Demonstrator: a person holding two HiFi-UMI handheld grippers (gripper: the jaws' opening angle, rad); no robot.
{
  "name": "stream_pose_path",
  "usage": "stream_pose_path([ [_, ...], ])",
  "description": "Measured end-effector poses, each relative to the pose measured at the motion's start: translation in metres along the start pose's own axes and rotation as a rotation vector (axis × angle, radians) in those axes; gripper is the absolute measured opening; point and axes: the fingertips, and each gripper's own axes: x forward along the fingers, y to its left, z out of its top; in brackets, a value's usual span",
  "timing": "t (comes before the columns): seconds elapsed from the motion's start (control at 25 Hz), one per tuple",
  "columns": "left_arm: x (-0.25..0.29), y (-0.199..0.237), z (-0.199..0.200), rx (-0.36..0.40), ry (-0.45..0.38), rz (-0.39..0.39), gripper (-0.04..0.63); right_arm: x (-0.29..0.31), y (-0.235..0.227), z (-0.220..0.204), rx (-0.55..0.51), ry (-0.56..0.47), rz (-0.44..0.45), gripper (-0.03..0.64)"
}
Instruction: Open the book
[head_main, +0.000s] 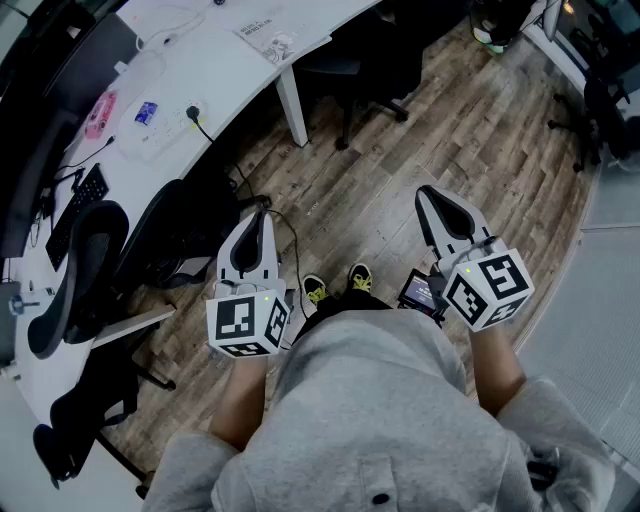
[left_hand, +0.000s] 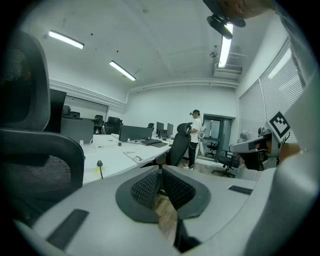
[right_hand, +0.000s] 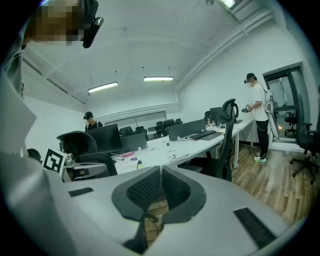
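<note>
Holds the left hand-held gripper (head_main: 262, 214) and the right hand-held gripper (head_main: 427, 192) out at waist height over the wooden floor (head_main: 470, 130), both tipped slightly downward. Keeps each pair of jaws pressed together with nothing between the pads, only floor beyond them. Reads as a carrying posture rather than a working one: closed and empty because nothing is within reach. Finds the book (head_main: 268, 38), as far as can be judged the thin pale booklet, lying flat and apparently closed near the edge of the white bench (head_main: 215, 95), well apart from both grippers. Leaves a dark office chair (head_main: 85, 270) between the standing spot and the near end of the bench. Calls next for an approach to the bench and a spreading of one pair of jaws, probably to pinch the cover's edge while the other steadies the book.
</note>
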Motion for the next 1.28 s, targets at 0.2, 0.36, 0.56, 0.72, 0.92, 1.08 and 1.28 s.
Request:
stream_pose_path([
  [0.2, -0.006, -0.001, 0.005, 0.005, -0.007, 0.001, 0.026, 0.000, 0.006, 0.000, 0.022, -0.012, 0.014, 0.035],
  [0.36, -0.011, 0.003, 0.009, 0.037, -0.010, 0.011, 0.026, 0.004, 0.022, 0.000, 0.032, -0.019, 0.076, 0.035],
  [0.56, -0.015, 0.012, 0.012, 0.043, -0.018, 0.012, 0.026, 0.010, 0.041, -0.005, 0.046, -0.010, 0.129, 0.034],
  [0.72, -0.021, 0.017, 0.015, 0.090, -0.025, 0.008, 0.026, 0.015, 0.054, -0.006, 0.022, 0.001, 0.120, 0.031],
  [0.92, -0.028, 0.033, 0.018, 0.092, -0.026, 0.002, 0.026, 0.023, 0.069, -0.001, 0.013, -0.003, 0.097, 0.031],
  [1.08, -0.036, 0.047, 0.018, 0.087, -0.025, 0.010, 0.025, 0.027, 0.079, 0.001, 0.007, -0.015, 0.069, 0.031],
  [1.28, -0.043, 0.058, 0.020, 0.085, -0.031, 0.008, 0.017, 0.030, 0.100, 0.001, -0.015, -0.017, 0.068, 0.031],
])
